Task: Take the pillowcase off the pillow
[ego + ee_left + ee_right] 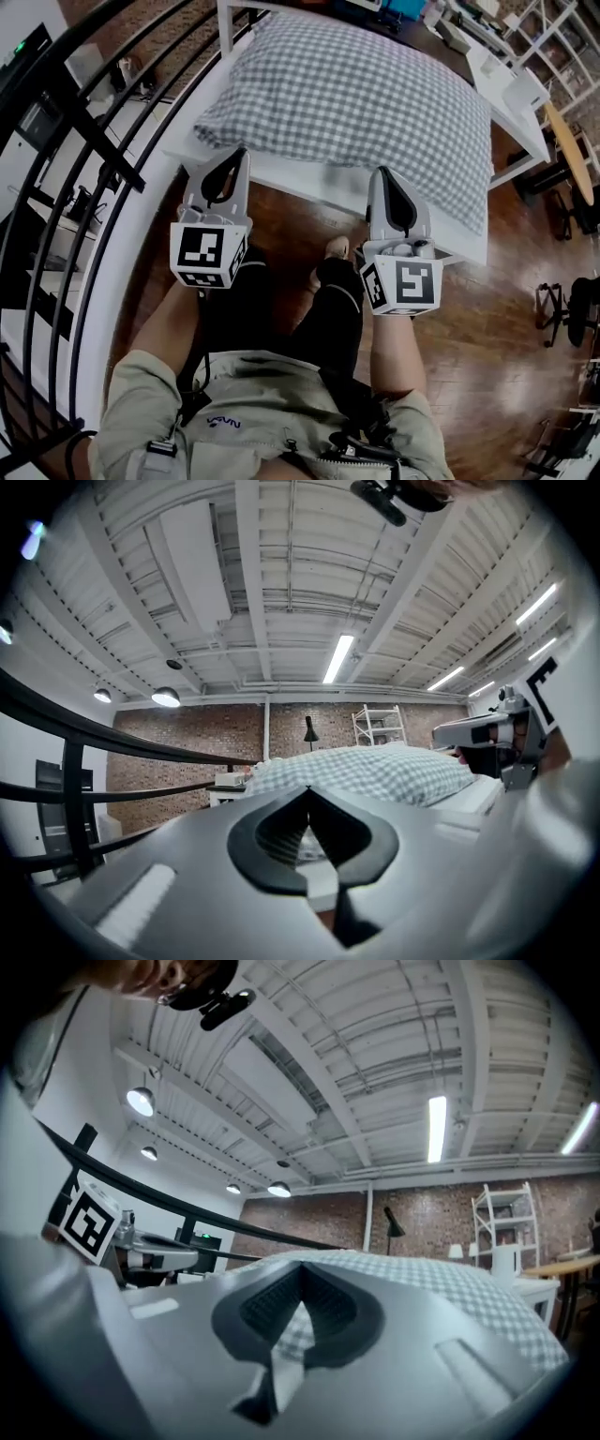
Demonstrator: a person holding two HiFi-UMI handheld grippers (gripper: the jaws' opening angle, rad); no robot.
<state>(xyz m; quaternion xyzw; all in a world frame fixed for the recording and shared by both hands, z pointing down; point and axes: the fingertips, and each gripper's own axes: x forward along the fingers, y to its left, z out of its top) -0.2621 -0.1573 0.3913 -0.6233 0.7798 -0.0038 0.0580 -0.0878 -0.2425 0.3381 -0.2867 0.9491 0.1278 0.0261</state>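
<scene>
Both pairs of jaws are shut, tips pressed together with nothing clamped between them. The left gripper (241, 153) is held out roughly level at the near left part of the pillow (356, 103). Its tips come right up to the pillow's near edge in the head view, though I can't tell whether they touch the fabric. From its own view the left gripper (307, 790) looks across at the pillow (375, 772) lying beyond its closed tips. The right gripper (378, 172) sits beside it further right, also at the near edge. In its own view the right gripper (302, 1268) has the checked cloth (487, 1288) stretching away behind its tips.

The pillow lies flat on a white counter (300, 180), still inside its grey-and-white checked pillowcase (403, 141). Its long axis runs across in front of the person, slanting from far left to near right. One long side faces the grippers. The near right corner reaches the counter's front edge. Which end of the pillowcase is open I can't make out.

A black railing (94, 187) curves along the person's left, and the wooden floor (487, 356) shows below.
</scene>
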